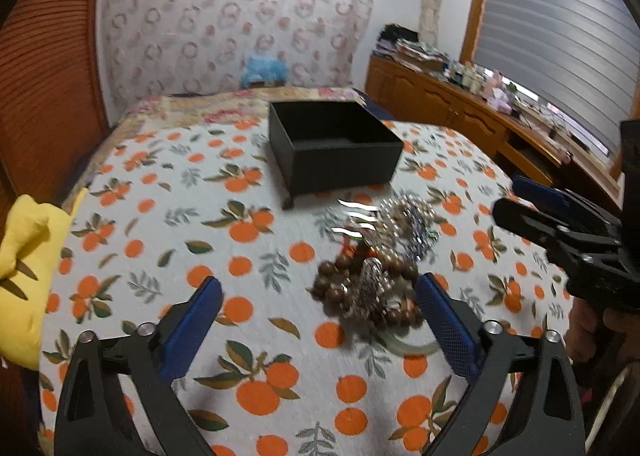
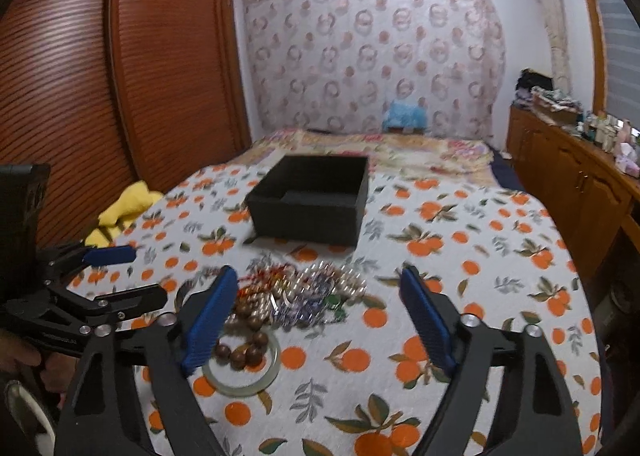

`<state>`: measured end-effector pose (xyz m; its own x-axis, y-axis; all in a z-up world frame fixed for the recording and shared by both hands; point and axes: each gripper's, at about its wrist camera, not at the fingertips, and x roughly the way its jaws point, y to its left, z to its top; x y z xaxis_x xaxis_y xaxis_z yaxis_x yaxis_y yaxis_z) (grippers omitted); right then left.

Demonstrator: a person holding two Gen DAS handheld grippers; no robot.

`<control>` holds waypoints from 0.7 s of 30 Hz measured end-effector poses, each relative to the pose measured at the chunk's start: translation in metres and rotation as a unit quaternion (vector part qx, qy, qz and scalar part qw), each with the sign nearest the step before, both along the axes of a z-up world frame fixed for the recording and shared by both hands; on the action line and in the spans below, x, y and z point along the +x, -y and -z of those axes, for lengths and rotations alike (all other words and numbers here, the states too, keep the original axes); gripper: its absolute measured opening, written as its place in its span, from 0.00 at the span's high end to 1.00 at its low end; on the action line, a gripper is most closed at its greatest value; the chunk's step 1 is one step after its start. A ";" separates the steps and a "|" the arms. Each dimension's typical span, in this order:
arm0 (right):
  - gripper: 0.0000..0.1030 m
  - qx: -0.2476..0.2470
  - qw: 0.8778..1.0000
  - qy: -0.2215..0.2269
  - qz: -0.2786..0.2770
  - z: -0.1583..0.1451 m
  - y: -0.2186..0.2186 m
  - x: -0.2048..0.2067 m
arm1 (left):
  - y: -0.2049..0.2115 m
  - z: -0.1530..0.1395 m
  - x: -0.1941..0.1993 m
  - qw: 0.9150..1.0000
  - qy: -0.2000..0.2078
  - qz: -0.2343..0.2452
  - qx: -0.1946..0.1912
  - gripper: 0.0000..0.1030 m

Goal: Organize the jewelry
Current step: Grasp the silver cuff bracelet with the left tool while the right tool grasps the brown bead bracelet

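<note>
A tangled pile of jewelry (image 1: pixel 376 256) lies on the orange-print cloth: brown wooden beads (image 1: pixel 336 284), pearl and silver chains, and a pale green bangle (image 2: pixel 240 372). The pile also shows in the right wrist view (image 2: pixel 296 296). An open, empty black box (image 1: pixel 332 144) stands behind it, also in the right wrist view (image 2: pixel 312 198). My left gripper (image 1: pixel 320 296) is open and empty, just in front of the pile. My right gripper (image 2: pixel 316 288) is open and empty, over the pile's near side; it shows at the right in the left wrist view (image 1: pixel 532 200).
The cloth covers a bed (image 2: pixel 460 240). A yellow soft toy (image 1: pixel 24 260) lies at the left edge. A wooden wardrobe (image 2: pixel 120 56) stands left, a cluttered wooden cabinet (image 1: pixel 460 100) right. A blue toy (image 2: pixel 404 114) sits at the headboard.
</note>
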<state>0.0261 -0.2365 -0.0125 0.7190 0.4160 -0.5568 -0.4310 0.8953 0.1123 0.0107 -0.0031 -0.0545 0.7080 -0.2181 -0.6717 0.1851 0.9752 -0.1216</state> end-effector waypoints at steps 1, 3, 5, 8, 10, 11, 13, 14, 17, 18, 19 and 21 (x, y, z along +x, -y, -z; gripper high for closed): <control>0.24 -0.003 1.000 -0.006 -0.005 0.004 -0.002 0.000 | 0.000 0.002 0.001 1.000 -0.004 0.004 -0.003 0.20; 0.26 -0.007 1.000 -0.014 -0.011 0.008 -0.004 0.001 | 0.001 0.005 0.002 1.000 -0.016 0.017 -0.011 0.28; 0.29 -0.009 1.000 -0.023 -0.018 0.013 -0.005 0.002 | 0.004 0.008 0.004 0.999 -0.024 0.029 -0.014 0.35; 0.33 -0.012 0.999 -0.037 -0.030 0.019 -0.007 0.005 | 0.006 0.012 0.007 0.998 -0.033 0.047 -0.022 0.45; 0.34 -0.017 0.998 -0.044 -0.036 0.023 -0.009 0.006 | 0.006 0.014 0.008 0.997 -0.037 0.054 -0.031 0.52; 0.34 -0.020 0.998 -0.046 -0.038 0.024 -0.010 0.007 | 0.006 0.015 0.009 0.997 -0.040 0.059 -0.038 0.55; 0.34 -0.025 0.998 -0.049 -0.041 0.026 -0.011 0.007 | 0.006 0.015 0.010 0.996 -0.042 0.064 -0.045 0.57; 0.34 -0.027 0.998 -0.049 -0.041 0.027 -0.011 0.007 | 0.006 0.014 0.010 0.996 -0.042 0.066 -0.049 0.58; 0.34 -0.031 0.997 -0.053 -0.040 0.030 -0.009 0.008 | 0.005 0.013 0.013 0.995 -0.043 0.070 -0.057 0.68; 0.34 -0.031 0.997 -0.054 -0.040 0.030 -0.009 0.009 | 0.004 0.012 0.013 0.995 -0.044 0.071 -0.059 0.69; 0.34 -0.031 0.997 -0.056 -0.040 0.031 -0.008 0.009 | 0.004 0.013 0.015 0.994 -0.045 0.073 -0.062 0.70; 0.34 -0.031 0.997 -0.059 -0.041 0.032 -0.008 0.010 | 0.004 0.015 0.018 0.993 -0.052 0.078 -0.071 0.77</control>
<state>0.0357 -0.2286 -0.0446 0.6119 0.4336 -0.6615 -0.4903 0.8642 0.1129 0.0290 -0.0074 -0.0698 0.5865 -0.4168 -0.6945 0.3110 0.9076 -0.2820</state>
